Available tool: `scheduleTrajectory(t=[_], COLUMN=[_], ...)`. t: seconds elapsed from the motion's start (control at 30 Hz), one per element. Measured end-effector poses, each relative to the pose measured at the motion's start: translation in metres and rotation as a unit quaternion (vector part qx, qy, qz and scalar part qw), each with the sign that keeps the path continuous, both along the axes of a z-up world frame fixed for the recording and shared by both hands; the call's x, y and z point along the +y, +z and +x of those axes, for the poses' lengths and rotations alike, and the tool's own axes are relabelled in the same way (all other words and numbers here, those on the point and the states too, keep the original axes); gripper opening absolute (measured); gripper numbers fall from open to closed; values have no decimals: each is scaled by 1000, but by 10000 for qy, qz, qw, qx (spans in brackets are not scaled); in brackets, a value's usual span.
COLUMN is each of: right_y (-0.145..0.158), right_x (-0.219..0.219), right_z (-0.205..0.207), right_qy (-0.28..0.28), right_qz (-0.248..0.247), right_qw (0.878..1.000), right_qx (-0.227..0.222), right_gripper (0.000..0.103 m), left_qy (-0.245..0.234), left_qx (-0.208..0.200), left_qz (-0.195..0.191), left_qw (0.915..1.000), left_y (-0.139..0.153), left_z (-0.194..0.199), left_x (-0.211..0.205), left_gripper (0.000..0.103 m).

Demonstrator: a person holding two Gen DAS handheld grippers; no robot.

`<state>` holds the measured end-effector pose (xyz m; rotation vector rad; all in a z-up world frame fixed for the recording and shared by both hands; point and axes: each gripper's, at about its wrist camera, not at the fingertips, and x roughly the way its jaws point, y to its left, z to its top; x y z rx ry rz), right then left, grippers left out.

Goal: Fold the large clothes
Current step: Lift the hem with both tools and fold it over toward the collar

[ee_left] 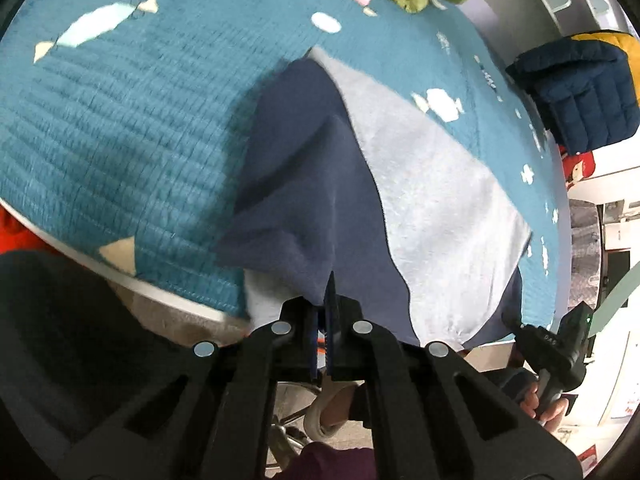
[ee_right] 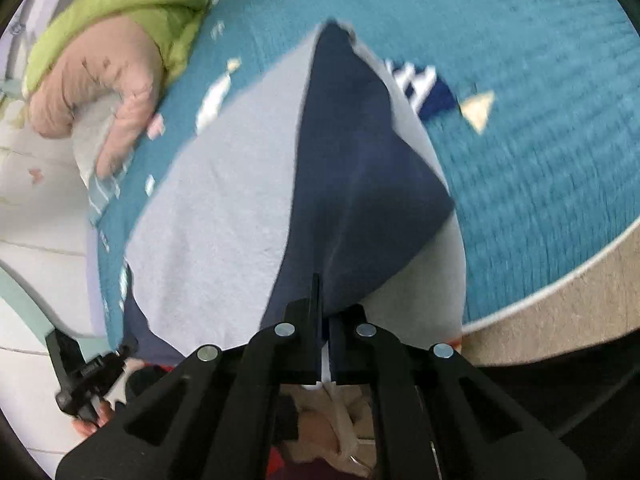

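Note:
A large garment in navy (ee_left: 304,184) and light grey (ee_left: 436,216) lies on a teal quilted cover (ee_left: 120,128), its near edge hanging over the table's rim. My left gripper (ee_left: 325,304) is shut on a fold of the navy fabric at that near edge. In the right wrist view the same garment (ee_right: 352,168) stretches away from me, and my right gripper (ee_right: 324,306) is shut on the navy cloth there. Each gripper also shows in the other's view, held by a hand: the right gripper (ee_left: 560,344) and the left gripper (ee_right: 92,372).
A pink and green puffy jacket (ee_right: 120,52) lies at the far side of the cover. A navy and yellow padded jacket (ee_left: 584,88) sits off the table. The white table edge (ee_right: 560,280) runs near me, with floor and a chair wheel (ee_left: 320,420) below.

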<state>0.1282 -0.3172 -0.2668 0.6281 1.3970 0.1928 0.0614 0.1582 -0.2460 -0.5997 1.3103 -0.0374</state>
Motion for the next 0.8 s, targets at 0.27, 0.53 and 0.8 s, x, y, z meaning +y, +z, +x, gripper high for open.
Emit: scheduleTrajectory(t=[0.27, 0.53, 0.8], right_y=[-10, -18, -11], right_x=[24, 81, 75], right_z=[-4, 6, -10], right_qy=[439, 1098, 1229], right_qz=[-377, -309, -192], right_qw=[9976, 9933, 9921], right_qx=[379, 182, 183], right_gripper=[42, 50, 12], left_qy=[-345, -219, -712], left_qx=[502, 242, 14], left_qz=[-44, -307, 58], left_qw=[9981, 9990, 9974], left_y=[-41, -38, -26], left_z=[-10, 1, -5], left_x=[-39, -67, -86], left_gripper=[29, 29, 6])
